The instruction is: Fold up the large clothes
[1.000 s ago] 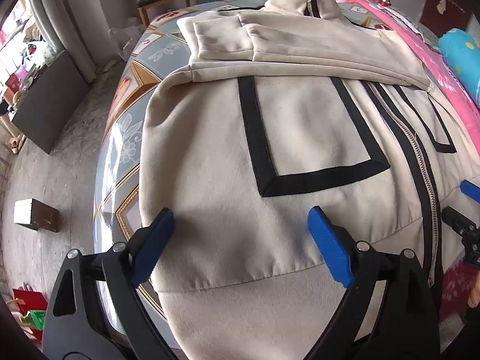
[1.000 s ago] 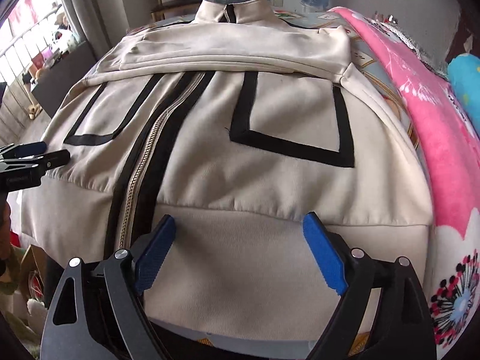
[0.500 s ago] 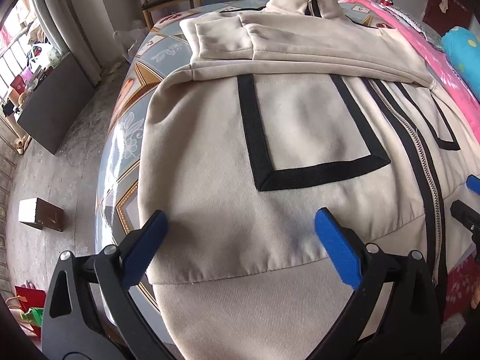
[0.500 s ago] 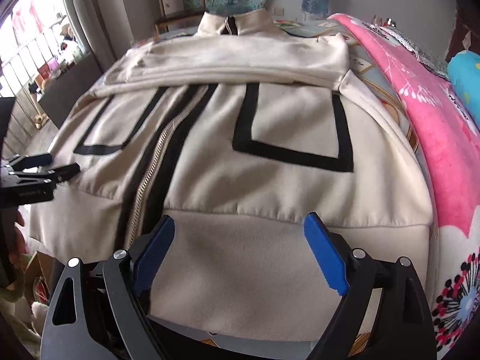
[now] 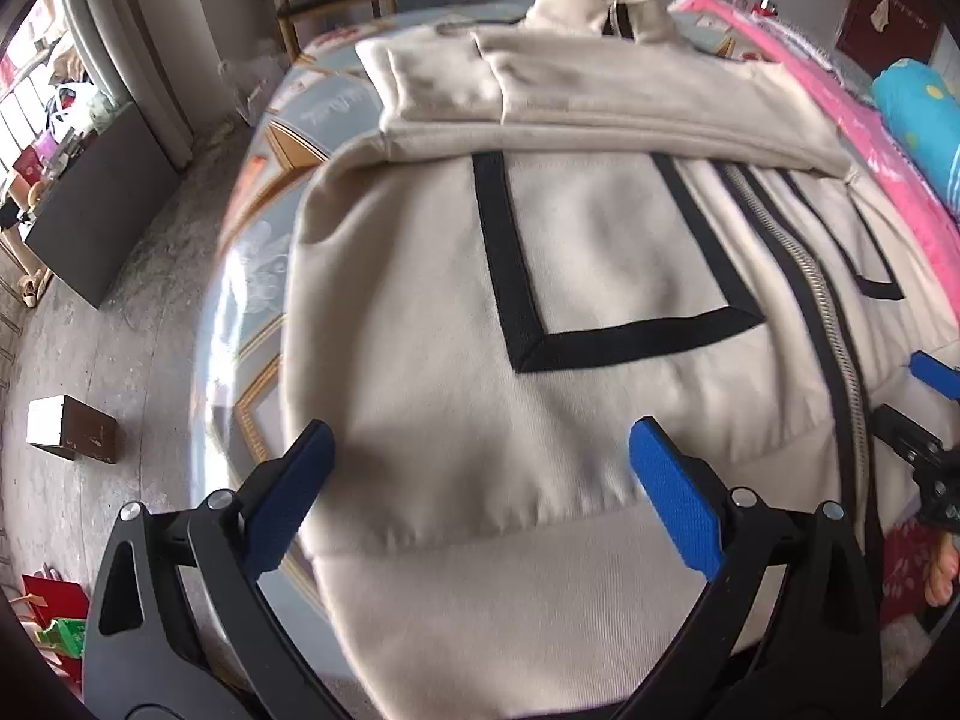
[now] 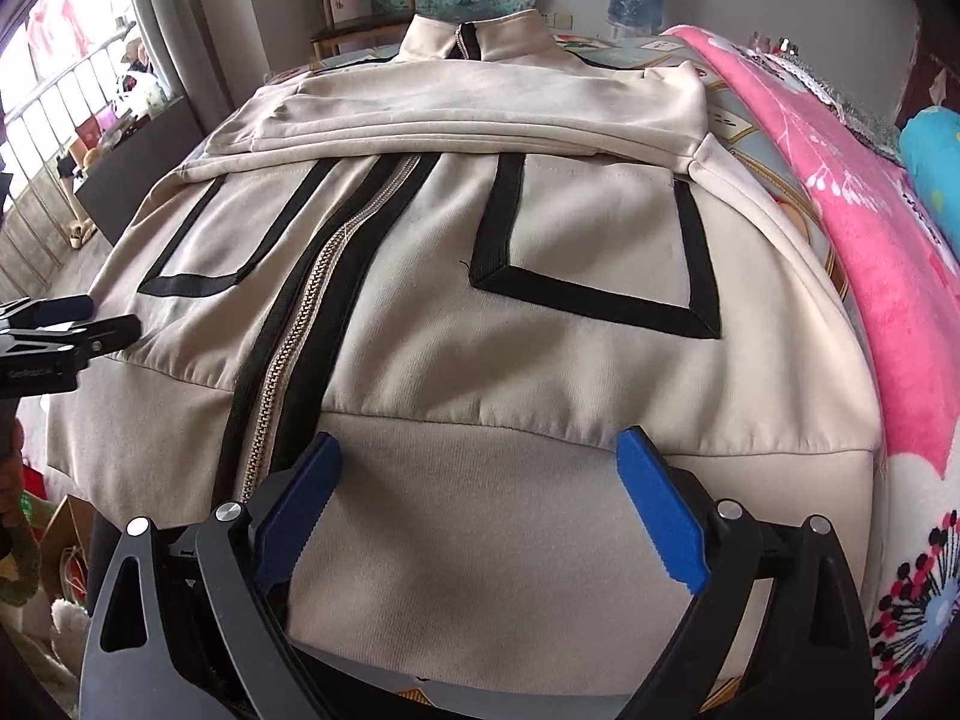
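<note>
Lying flat, front up, across a bed covered in a grey-blue patterned sheet [image 5: 264, 276]: a large cream zip-up jacket with black-trimmed pockets [image 5: 576, 264], both sleeves folded across the chest, collar at the far end, ribbed hem at the near edge. Standing on the grey concrete floor off the bed's left side: a small brown cardboard box [image 5: 72, 435]. Hovering over the hem's left corner: the left tongs [image 5: 480, 480], blue pads spread wide after just opening further, cloth lying beneath the gap but no pad pressing on it. Running down the jacket's middle: a silver metal zipper [image 6: 300, 336] edged in black bands. Hanging over the hem just right of that zipper: the right tongs [image 6: 477, 492], jaws likewise just widening, spread apart, pinching nothing. Lying along the jacket's right side: a pink fleece blanket with white flowers [image 6: 870, 252], touching the garment's edge. Resting beyond the blanket: a turquoise dotted cushion [image 6: 930, 162].
</note>
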`<move>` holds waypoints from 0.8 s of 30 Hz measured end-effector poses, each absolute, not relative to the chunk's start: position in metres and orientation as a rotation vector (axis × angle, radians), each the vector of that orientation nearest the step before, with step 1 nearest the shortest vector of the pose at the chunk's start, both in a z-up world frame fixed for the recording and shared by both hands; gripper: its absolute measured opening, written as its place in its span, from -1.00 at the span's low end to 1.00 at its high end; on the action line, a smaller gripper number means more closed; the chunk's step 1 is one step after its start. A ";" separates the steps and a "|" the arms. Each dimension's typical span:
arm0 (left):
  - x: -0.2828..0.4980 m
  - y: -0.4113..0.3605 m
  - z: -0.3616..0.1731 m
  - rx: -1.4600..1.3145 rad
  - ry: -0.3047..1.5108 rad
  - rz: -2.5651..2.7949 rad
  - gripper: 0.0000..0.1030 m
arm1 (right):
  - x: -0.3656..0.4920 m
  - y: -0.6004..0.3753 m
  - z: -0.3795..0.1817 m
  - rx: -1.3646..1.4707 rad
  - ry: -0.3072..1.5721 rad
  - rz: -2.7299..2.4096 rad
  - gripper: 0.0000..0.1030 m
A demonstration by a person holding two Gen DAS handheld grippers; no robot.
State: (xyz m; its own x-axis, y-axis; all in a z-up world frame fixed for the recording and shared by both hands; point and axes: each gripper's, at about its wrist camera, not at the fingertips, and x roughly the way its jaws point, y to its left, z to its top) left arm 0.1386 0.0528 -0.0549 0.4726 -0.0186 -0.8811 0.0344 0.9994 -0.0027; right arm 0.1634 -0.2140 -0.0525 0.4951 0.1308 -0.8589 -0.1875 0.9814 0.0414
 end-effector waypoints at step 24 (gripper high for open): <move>0.038 0.117 -0.076 -0.295 1.061 -0.085 -0.22 | 0.169 -0.211 -0.053 -0.067 1.080 0.172 0.83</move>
